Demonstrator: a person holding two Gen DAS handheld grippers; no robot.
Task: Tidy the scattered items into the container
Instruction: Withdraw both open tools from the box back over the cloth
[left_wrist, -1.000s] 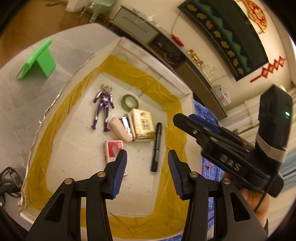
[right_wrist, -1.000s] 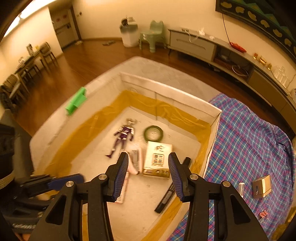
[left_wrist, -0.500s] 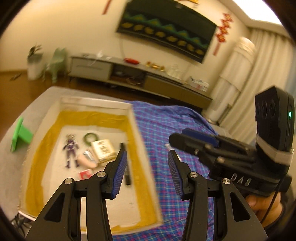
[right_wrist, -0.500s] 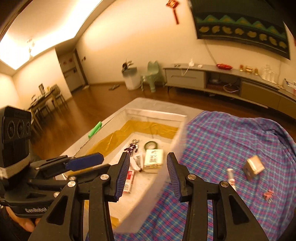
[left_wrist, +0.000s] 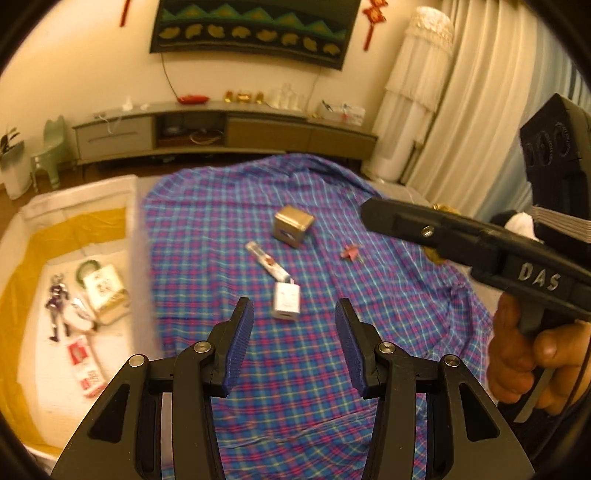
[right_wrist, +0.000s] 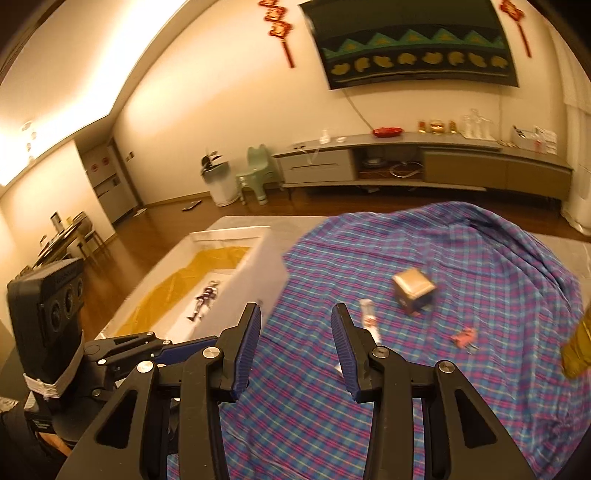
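Note:
The white box with yellow tape (left_wrist: 135, 236) lies at the left and holds a purple figure (left_wrist: 56, 302), a tissue pack (left_wrist: 105, 291) and other small items. On the plaid cloth (left_wrist: 332, 369) lie a white charger (left_wrist: 285, 301), a small tube (left_wrist: 267, 260), a tan metal box (left_wrist: 293, 226) and a pink clip (left_wrist: 351, 253). My left gripper (left_wrist: 293, 343) is open and empty, just short of the charger. My right gripper (right_wrist: 295, 350) is open and empty above the cloth; the tube (right_wrist: 369, 321), tan box (right_wrist: 413, 290) and clip (right_wrist: 463, 336) lie ahead of it.
A golden object (right_wrist: 578, 347) sits at the cloth's right edge. The box wall (right_wrist: 258, 266) stands left of the cloth. A low TV cabinet (left_wrist: 221, 129) runs along the far wall, with a green stool (right_wrist: 258, 173) and curtains (left_wrist: 443, 110) beyond.
Both grippers have swung from over the box to the right, over the plaid cloth. Both stayed open and empty.

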